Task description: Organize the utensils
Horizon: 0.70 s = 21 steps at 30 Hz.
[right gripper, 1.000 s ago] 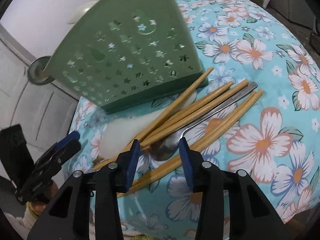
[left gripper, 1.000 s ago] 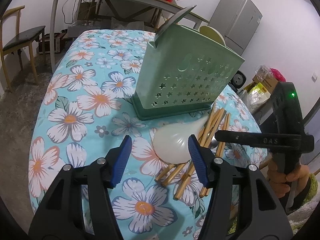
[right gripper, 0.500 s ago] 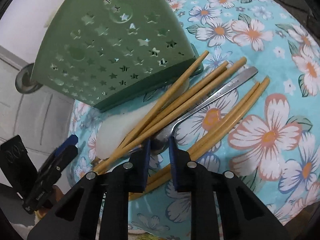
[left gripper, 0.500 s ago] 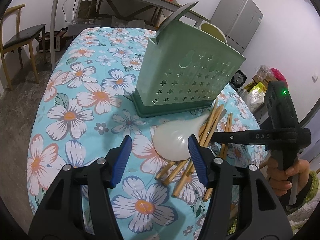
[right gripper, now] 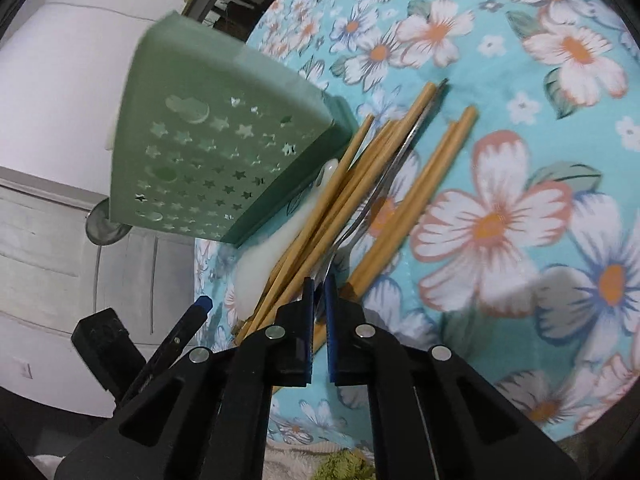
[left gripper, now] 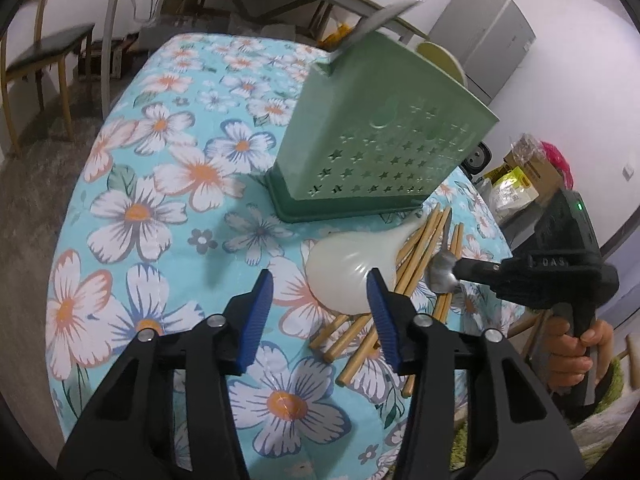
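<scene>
The right tool (right gripper: 319, 312) has just been closing and now pinches the metal spoon (right gripper: 362, 216) by its bowl; bamboo chopsticks (right gripper: 320, 220) lie fanned beside it on the floral tabletop (right gripper: 520, 80); the green holder (right gripper: 208, 160) stands just behind; the left tool (right gripper: 176, 336) shows at lower left.

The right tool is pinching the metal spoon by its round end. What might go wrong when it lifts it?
The right tool has just closed on the metal spoon at the bowl end only, so the long handle may swing or slip out. The spoon lies among the chopsticks, so lifting it could drag or scatter them. The white spoon beneath might shift too.
</scene>
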{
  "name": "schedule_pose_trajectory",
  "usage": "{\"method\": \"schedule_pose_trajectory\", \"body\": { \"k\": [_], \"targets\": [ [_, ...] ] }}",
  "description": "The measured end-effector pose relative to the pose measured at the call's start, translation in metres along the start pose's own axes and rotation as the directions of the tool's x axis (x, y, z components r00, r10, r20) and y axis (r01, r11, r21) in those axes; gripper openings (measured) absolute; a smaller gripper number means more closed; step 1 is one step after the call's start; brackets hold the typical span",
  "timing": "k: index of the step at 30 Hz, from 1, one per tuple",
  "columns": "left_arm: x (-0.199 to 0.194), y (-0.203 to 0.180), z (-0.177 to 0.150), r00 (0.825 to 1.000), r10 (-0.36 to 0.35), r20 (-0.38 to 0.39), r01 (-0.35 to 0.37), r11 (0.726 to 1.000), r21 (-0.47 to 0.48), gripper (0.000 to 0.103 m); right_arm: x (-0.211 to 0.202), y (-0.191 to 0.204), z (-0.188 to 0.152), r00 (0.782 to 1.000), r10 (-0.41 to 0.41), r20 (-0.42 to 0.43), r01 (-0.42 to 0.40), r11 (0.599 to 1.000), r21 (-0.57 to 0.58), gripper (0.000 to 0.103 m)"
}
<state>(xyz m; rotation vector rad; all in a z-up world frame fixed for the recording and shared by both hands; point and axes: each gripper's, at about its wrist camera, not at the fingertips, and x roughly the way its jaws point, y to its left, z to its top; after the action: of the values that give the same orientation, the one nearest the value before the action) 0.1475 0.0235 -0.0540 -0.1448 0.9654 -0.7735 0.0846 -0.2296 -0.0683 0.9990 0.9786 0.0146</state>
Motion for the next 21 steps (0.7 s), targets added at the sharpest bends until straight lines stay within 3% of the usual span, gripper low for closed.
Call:
{"method": "schedule_pose_trajectory", "body": {
  "k": [5, 9, 13, 16, 21],
  "targets": [
    [0.011, 0.013, 0.004, 0.996, -0.067, -0.063, 0.06, 0.991, -0.116, 0.034, -0.021, -0.014, 0.005, 1.0, 0.012, 0.003, -0.012, 1.0, 0.012, 0.005],
    [0.028, 0.029, 0.004, 0.98, -0.149, -0.135, 0.109, 0.957, -0.268, 0.032, -0.014, -0.01, 0.001, 1.0, 0.014, 0.003, -0.014, 1.0, 0.005, 0.005],
    [0.036, 0.044, 0.004, 0.965, -0.219, -0.144, 0.149, 0.91, -0.386, 0.032, 0.002, -0.001, -0.006, 1.0, 0.018, 0.002, -0.018, 1.0, 0.002, 0.005],
    [0.044, 0.059, 0.003, 0.941, -0.312, -0.132, 0.207, 0.837, -0.506, 0.033, 0.005, -0.004, -0.006, 1.0, 0.027, -0.004, -0.027, 1.0, 0.012, 0.005],
    [0.047, 0.07, -0.003, 0.895, -0.439, -0.075, 0.305, 0.726, -0.617, 0.033, 0.006, -0.005, -0.004, 0.999, 0.031, -0.008, -0.031, 0.999, 0.012, 0.005]
  ]
}}
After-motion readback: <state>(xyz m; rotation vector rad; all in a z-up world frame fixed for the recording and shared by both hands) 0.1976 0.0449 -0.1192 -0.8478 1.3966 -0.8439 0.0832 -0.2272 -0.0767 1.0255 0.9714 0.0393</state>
